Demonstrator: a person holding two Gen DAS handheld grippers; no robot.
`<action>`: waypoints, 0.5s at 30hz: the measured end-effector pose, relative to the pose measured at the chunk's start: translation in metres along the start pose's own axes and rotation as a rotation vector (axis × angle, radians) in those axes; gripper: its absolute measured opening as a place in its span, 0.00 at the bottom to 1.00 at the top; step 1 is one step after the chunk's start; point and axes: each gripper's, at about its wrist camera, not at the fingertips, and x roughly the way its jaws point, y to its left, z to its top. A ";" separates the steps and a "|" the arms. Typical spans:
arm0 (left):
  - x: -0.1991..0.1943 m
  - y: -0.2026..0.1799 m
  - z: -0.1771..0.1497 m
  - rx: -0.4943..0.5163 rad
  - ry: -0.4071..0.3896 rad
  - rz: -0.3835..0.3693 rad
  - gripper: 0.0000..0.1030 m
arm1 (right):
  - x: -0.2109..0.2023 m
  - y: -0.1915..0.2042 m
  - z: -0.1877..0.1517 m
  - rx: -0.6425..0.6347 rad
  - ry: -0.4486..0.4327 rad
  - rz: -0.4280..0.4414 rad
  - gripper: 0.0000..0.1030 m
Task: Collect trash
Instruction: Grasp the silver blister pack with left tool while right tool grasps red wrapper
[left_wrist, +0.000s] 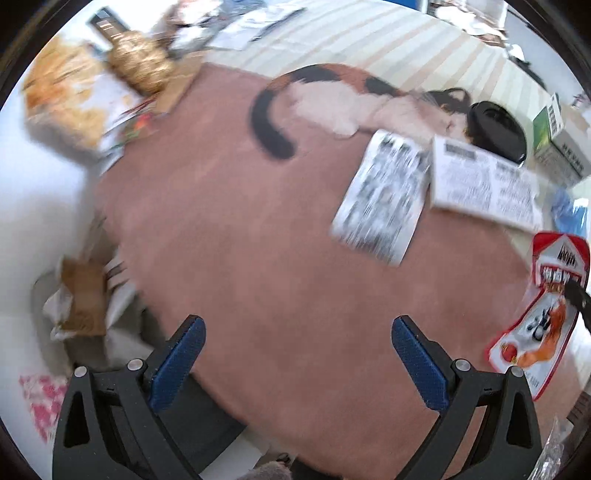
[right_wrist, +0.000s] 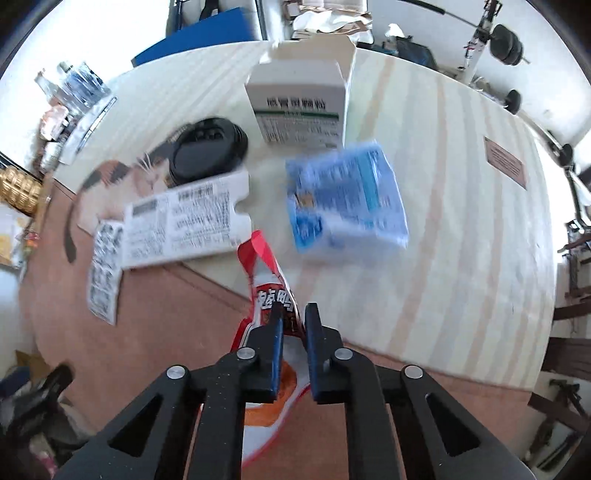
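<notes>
Striped table (right_wrist: 443, 206): right gripper (right_wrist: 294, 321) jaws clamped on red snack packet (right_wrist: 271, 295); left gripper (left_wrist: 297, 325) jaws apart.

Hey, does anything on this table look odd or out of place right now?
Yes: a calico cat lies on the table among the litter, its head against a black lid. Flattened cartons sit askew beside it, and the right hand-held gripper pinches a torn red snack wrapper.

A red-and-white snack wrapper (right_wrist: 271, 295), crumpled, stands pinched upright where brown mat meets striped tabletop.
</notes>
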 end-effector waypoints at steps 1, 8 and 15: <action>0.005 -0.002 0.010 0.014 0.003 -0.015 1.00 | 0.001 -0.005 0.007 0.011 0.007 0.014 0.07; 0.051 -0.039 0.074 0.168 0.077 -0.104 0.99 | 0.021 -0.033 0.033 0.115 0.072 0.063 0.07; 0.061 -0.052 0.084 0.250 0.088 -0.161 0.78 | 0.029 -0.032 0.028 0.158 0.101 0.085 0.07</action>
